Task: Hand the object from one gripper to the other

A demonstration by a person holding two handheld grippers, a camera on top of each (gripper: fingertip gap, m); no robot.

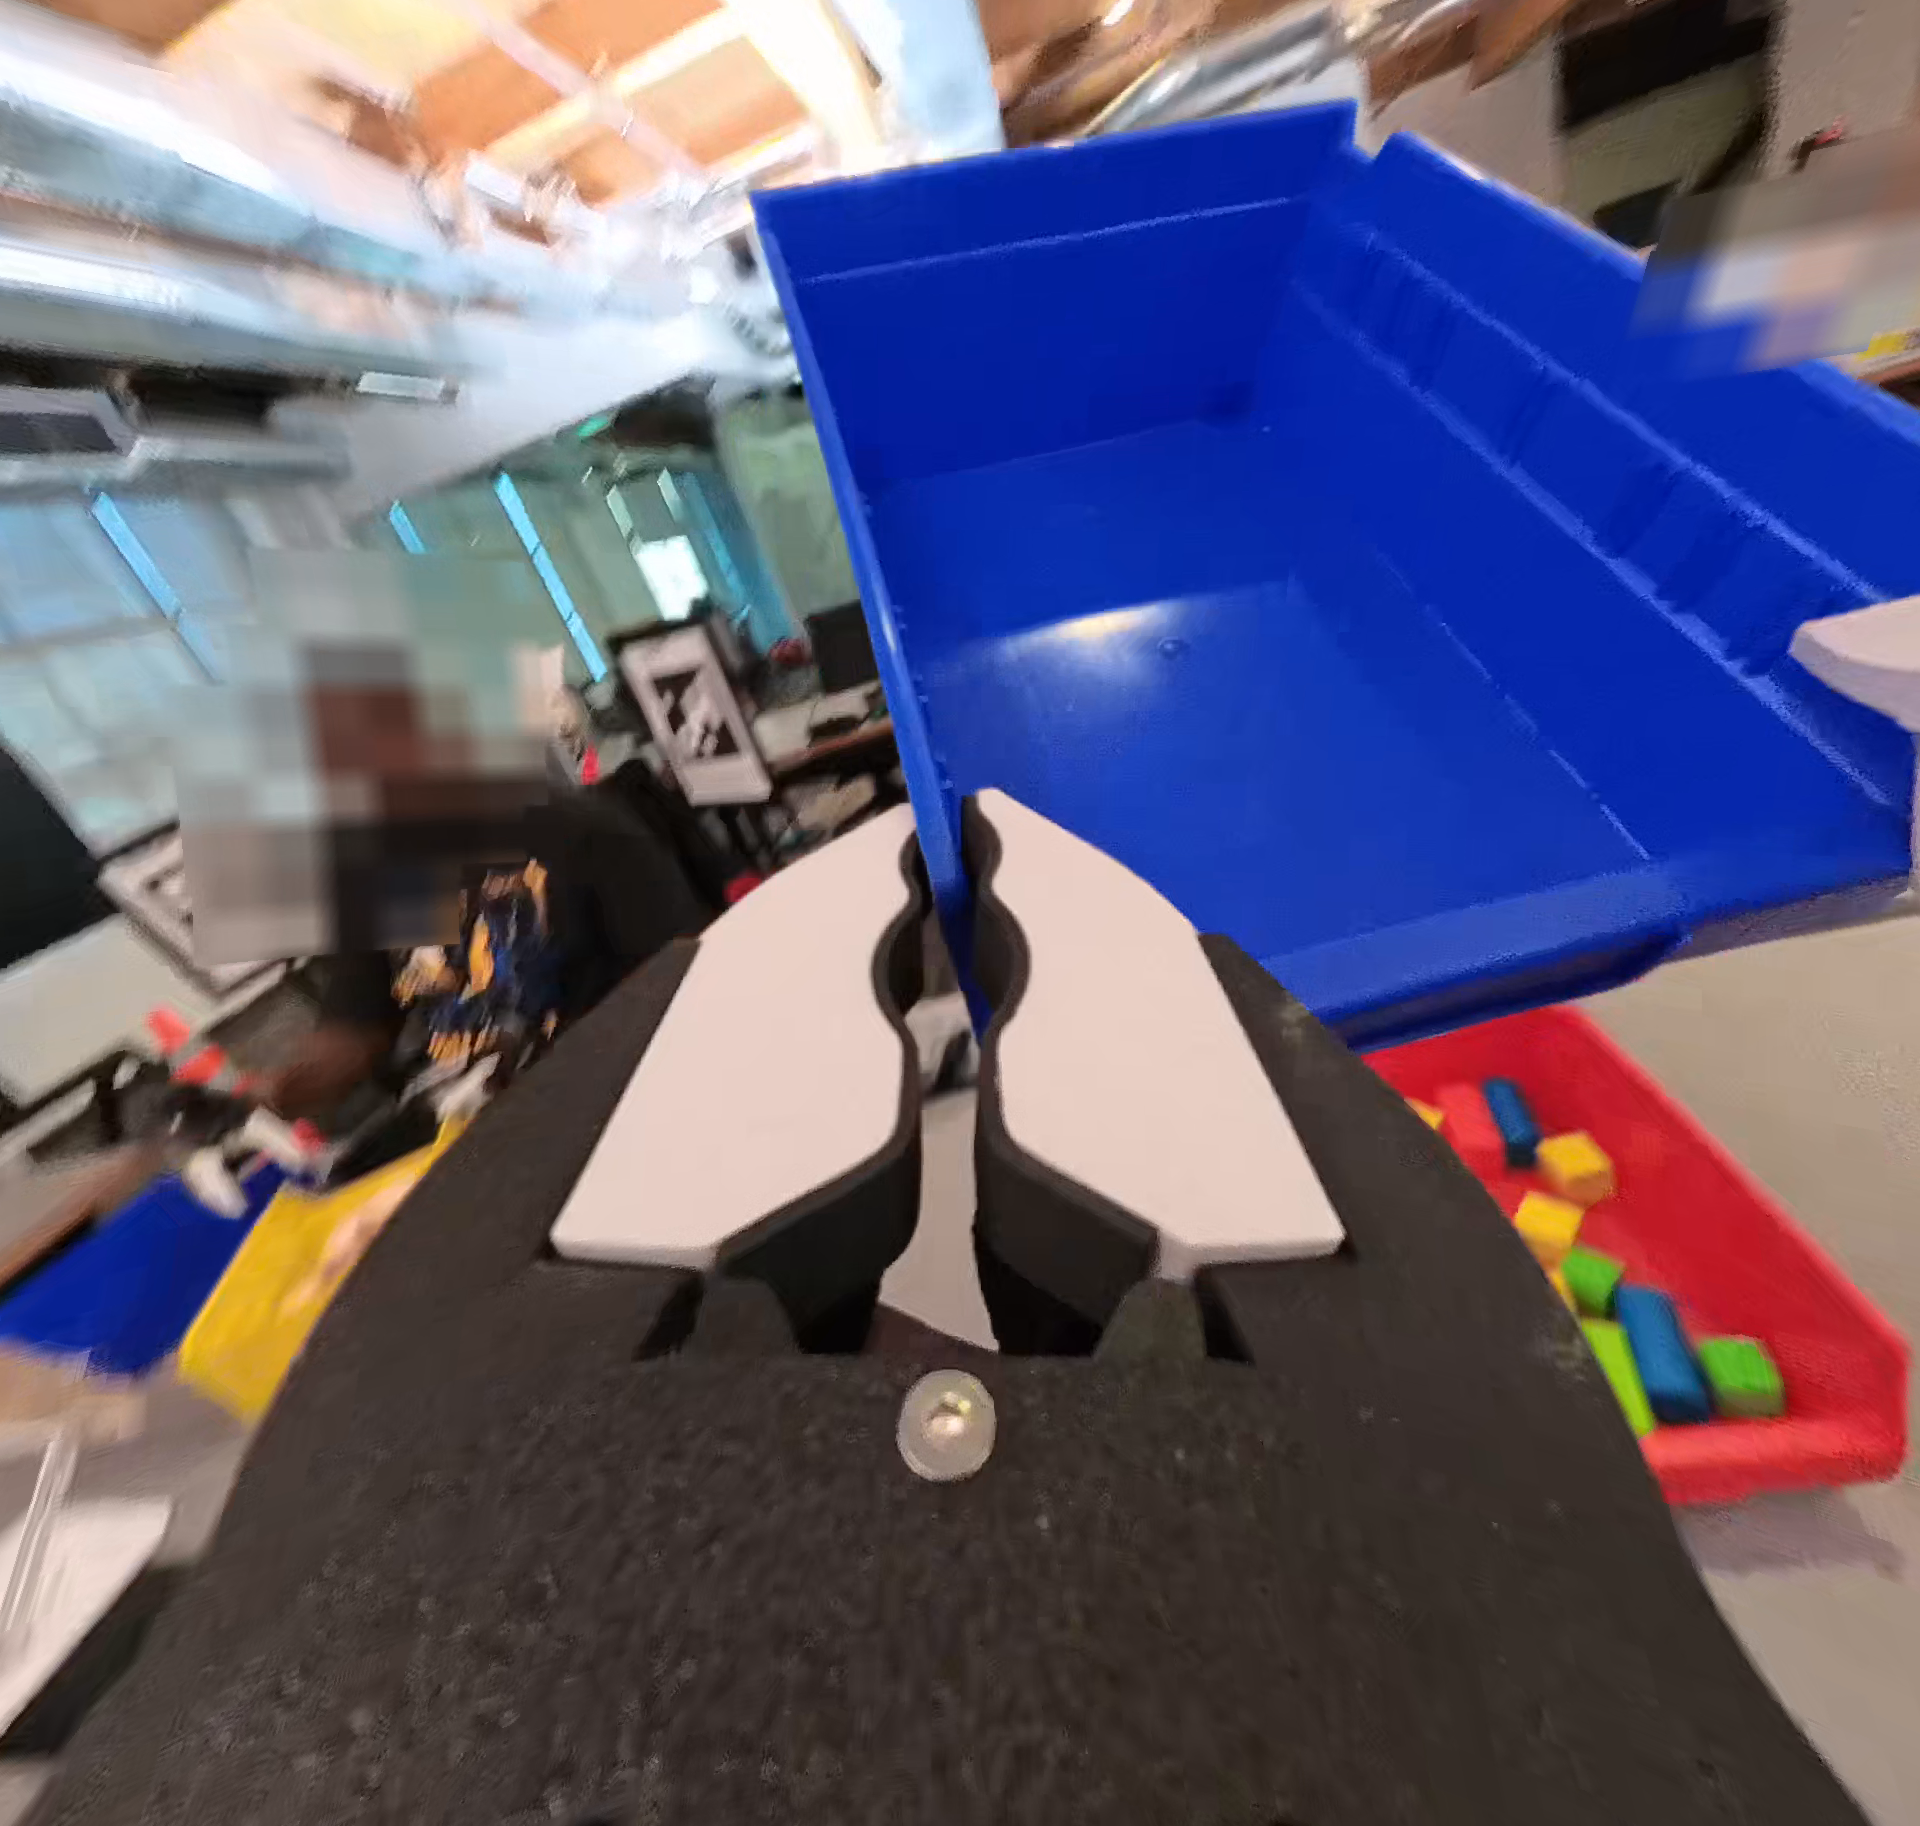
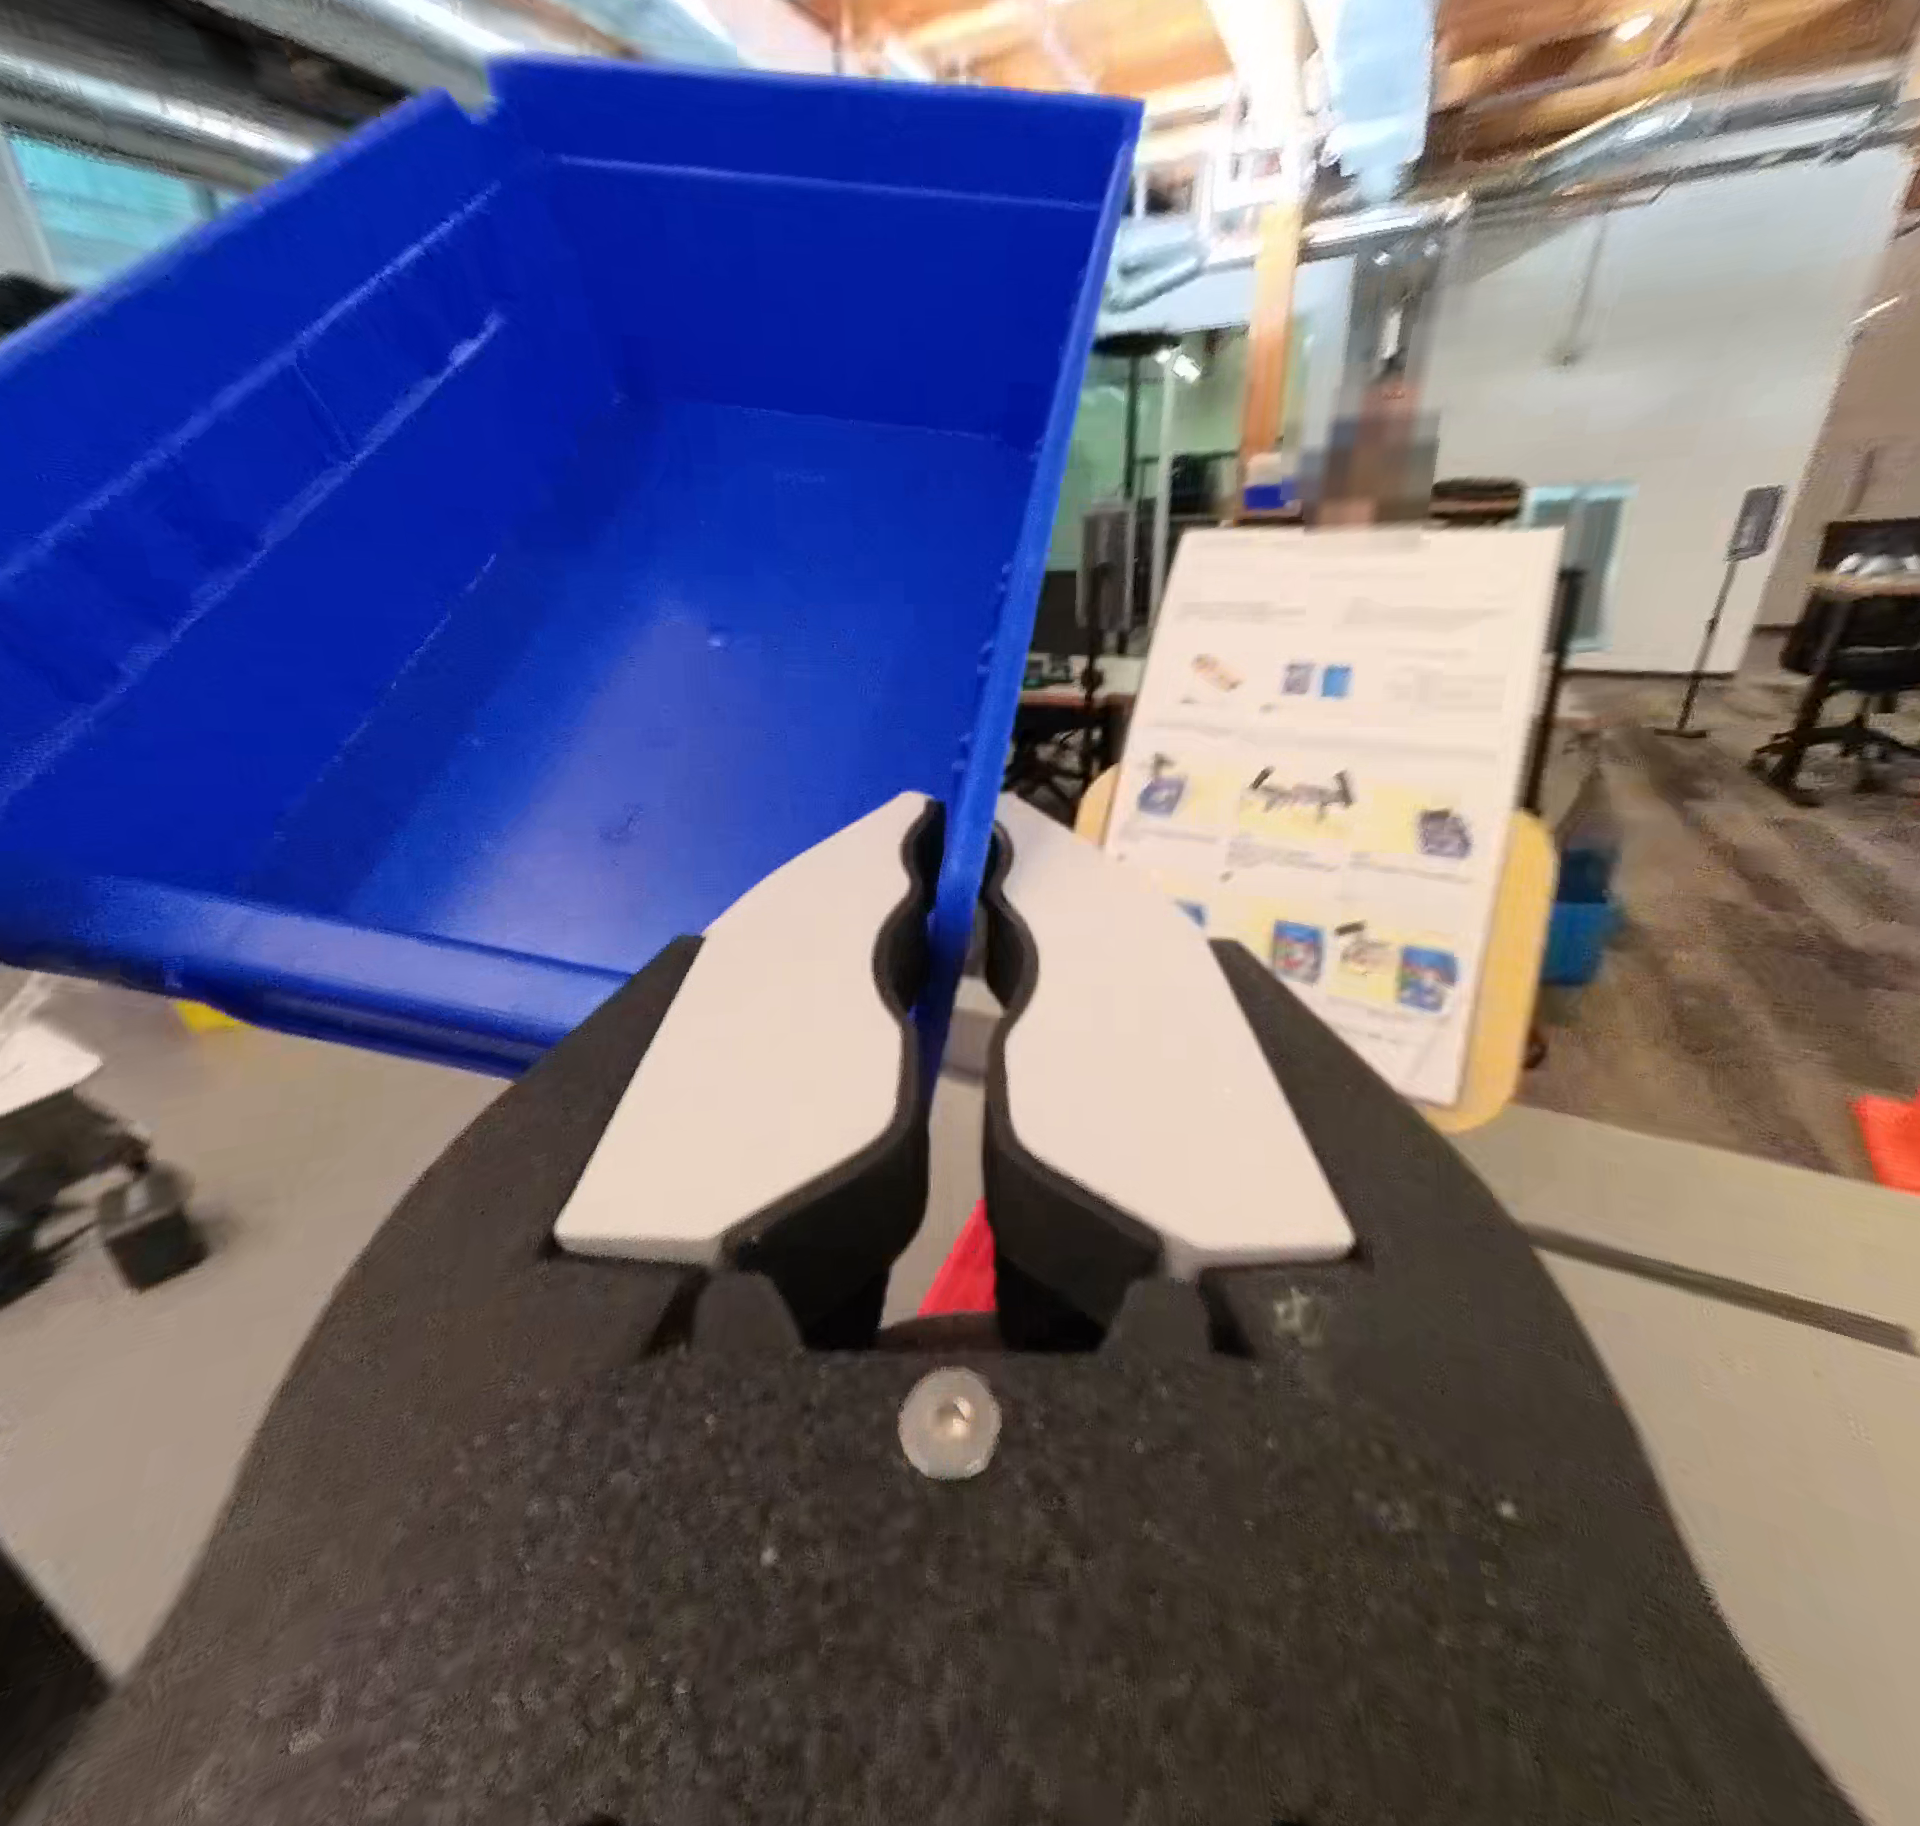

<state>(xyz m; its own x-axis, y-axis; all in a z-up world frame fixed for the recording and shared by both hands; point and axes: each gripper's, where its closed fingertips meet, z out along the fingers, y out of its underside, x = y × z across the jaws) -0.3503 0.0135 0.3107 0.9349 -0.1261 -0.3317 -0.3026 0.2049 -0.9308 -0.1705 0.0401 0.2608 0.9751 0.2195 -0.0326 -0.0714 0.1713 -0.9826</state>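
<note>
I am holding the empty blue bin (image 1: 1299, 581) aloft above the counter (image 1: 1714, 1080), left tongs (image 1: 951, 841) and right tongs (image 2: 961, 841) each clamping an opposite wall, its long axis running away from both.

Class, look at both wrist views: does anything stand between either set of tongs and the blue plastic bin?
Nothing visible does. The left tongs and right tongs each already clamp a side wall of the empty blue plastic bin, held tilted in the air.
</note>
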